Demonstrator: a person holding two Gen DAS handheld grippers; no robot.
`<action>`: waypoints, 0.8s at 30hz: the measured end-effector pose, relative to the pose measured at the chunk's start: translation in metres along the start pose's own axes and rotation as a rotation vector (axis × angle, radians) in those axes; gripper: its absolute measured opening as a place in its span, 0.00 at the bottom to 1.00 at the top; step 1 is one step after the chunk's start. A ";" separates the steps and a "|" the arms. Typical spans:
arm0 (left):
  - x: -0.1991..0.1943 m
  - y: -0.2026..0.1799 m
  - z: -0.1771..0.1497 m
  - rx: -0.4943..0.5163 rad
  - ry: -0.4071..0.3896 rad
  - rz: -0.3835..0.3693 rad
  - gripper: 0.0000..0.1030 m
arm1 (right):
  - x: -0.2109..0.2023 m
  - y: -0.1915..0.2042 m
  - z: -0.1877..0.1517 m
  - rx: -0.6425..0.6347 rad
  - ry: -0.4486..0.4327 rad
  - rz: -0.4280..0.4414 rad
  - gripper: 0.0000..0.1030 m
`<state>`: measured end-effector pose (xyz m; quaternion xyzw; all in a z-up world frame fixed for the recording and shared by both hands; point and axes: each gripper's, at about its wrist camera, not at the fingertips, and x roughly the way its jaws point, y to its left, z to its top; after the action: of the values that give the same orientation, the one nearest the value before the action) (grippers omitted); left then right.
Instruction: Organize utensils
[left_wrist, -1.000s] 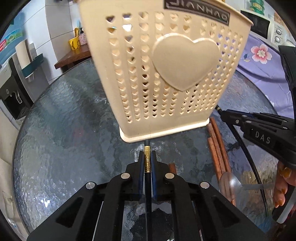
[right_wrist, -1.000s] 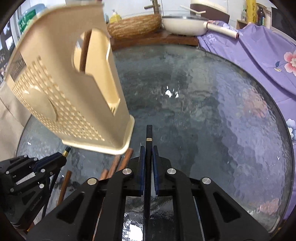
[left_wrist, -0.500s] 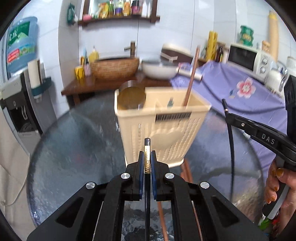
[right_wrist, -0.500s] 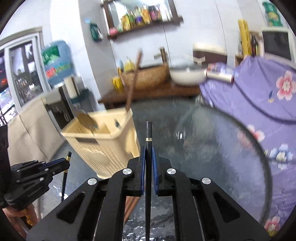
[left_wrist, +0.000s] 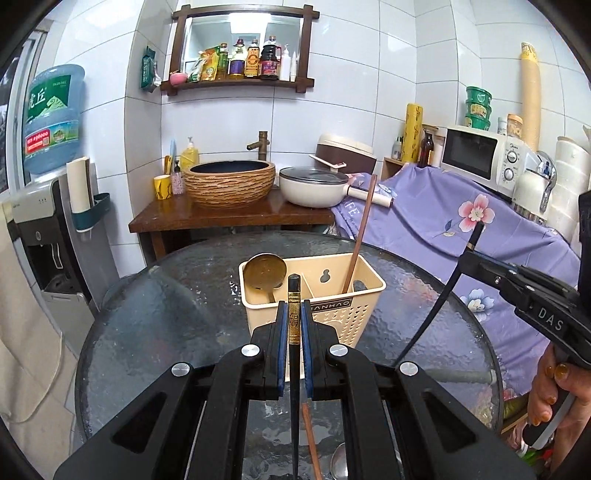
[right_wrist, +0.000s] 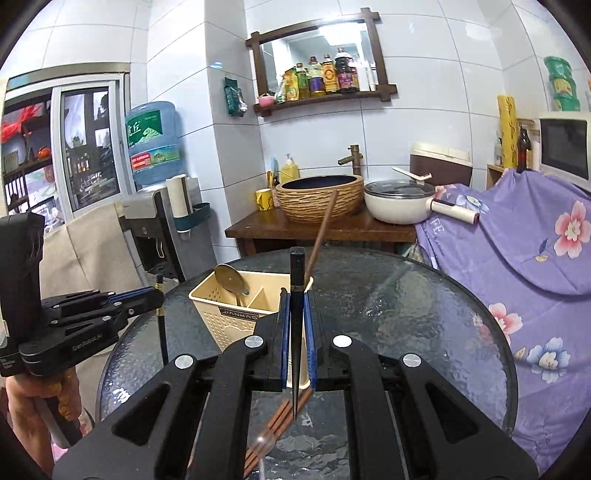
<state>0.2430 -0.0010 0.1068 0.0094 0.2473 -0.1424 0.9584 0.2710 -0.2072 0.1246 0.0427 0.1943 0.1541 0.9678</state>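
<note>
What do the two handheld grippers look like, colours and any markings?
Both are matte black plastic with blue pads inside the fingers and round silver screws. The right gripper carries white "DAS" lettering; the left gripper shows small white text reading roughly "GenRobot.AI". The fingernails on both hands are painted gold-brown.

The cream utensil basket carries a dark nameplate reading "JIANHAO", at twelve o'clock from the left gripper's fingers. The right gripper, at three o'clock in the left wrist view, bears "DAS" in white on its black body. The left gripper, at nine o'clock in the right wrist view, shows "GenRobot.AI". The blue water jug at ten o'clock has a green label with large Chinese characters. The purple cloth shows the letters "FE".
</note>
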 end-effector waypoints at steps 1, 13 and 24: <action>0.000 0.000 0.001 0.001 0.000 0.001 0.07 | 0.001 0.001 0.001 -0.005 0.000 -0.001 0.08; -0.009 0.003 0.016 0.002 -0.016 -0.017 0.07 | 0.000 0.004 0.021 -0.008 0.032 0.044 0.08; -0.028 0.000 0.061 0.028 -0.067 -0.058 0.07 | 0.005 0.004 0.067 0.006 0.053 0.105 0.08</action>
<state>0.2485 0.0013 0.1730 0.0109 0.2131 -0.1740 0.9613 0.3004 -0.2039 0.1853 0.0519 0.2179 0.2051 0.9528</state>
